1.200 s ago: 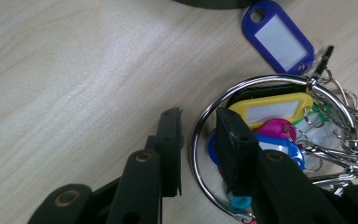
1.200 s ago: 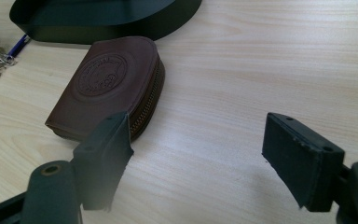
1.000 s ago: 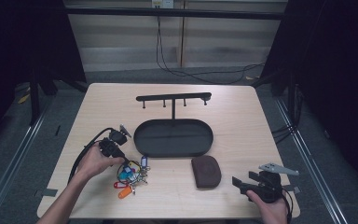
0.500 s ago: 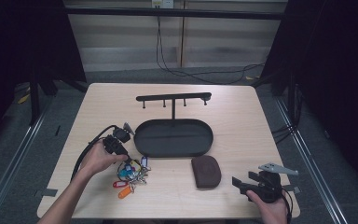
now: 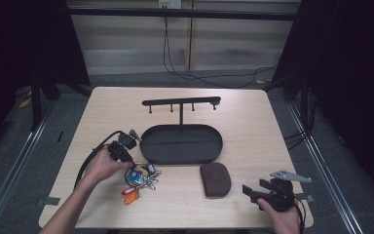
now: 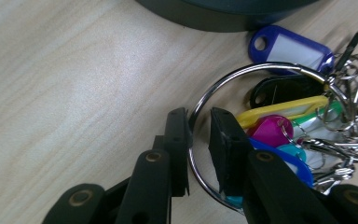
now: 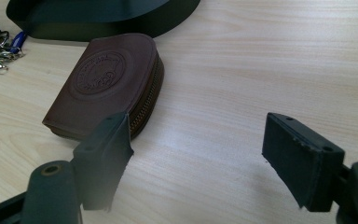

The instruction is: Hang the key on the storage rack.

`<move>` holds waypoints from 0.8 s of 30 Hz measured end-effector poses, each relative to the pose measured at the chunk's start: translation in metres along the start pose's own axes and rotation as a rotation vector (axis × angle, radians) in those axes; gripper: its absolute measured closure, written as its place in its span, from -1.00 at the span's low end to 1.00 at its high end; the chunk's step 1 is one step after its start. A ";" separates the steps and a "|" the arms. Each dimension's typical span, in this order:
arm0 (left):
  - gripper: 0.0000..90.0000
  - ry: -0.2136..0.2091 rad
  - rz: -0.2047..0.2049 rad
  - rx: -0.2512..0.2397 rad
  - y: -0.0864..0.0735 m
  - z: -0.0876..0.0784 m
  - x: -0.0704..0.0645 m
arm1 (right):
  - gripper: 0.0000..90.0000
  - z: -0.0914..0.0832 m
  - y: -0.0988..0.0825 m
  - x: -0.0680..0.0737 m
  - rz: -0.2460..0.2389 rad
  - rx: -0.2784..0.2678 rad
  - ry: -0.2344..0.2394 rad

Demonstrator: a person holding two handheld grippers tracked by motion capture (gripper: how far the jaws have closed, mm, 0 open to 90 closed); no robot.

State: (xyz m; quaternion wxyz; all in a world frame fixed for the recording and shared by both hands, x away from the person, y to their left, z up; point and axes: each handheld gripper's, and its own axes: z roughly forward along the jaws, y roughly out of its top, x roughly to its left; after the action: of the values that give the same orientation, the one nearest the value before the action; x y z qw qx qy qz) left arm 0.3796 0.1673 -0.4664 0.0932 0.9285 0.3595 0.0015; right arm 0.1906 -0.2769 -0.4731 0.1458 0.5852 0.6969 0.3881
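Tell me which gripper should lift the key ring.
Left. The left gripper already straddles the key ring, jaws nearly shut on its wire. The right gripper stands open by the brown pouch.

One bench (image 5: 253, 126) carries one dark oval tray (image 5: 181, 144) with one hook rail (image 5: 181, 102) standing above it on a single post; four pegs hang from that rail. One brown zip pouch (image 7: 105, 84) lies just beyond the right gripper's two fingers (image 7: 103, 158). One large key ring (image 6: 242, 74) passes between the left gripper's two fingers (image 6: 177, 149), carrying at least seven coloured tags: dark blue, black, yellow, green, magenta, teal and blue. The keys are too tangled to count.
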 end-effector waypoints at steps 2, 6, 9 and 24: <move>0.82 0.021 0.017 0.004 0.000 0.000 -0.004 | -0.48 0.000 0.000 0.000 -0.002 -0.001 -0.002; 0.91 0.041 0.027 0.028 0.003 0.001 -0.008 | -0.48 -0.001 0.000 0.000 -0.003 0.000 -0.003; 0.92 0.054 0.006 0.053 0.008 0.001 -0.010 | -0.48 0.000 0.000 0.000 -0.001 0.000 -0.006; 0.92 -0.090 -0.061 0.048 0.005 -0.004 0.007 | -0.48 0.000 0.000 0.000 0.000 0.008 -0.006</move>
State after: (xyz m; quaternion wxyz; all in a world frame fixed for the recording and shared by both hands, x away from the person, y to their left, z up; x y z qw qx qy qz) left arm 0.3875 0.1693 -0.4621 0.0868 0.9181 0.3832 -0.0517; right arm 0.1909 -0.2771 -0.4736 0.1457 0.5870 0.6979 0.3836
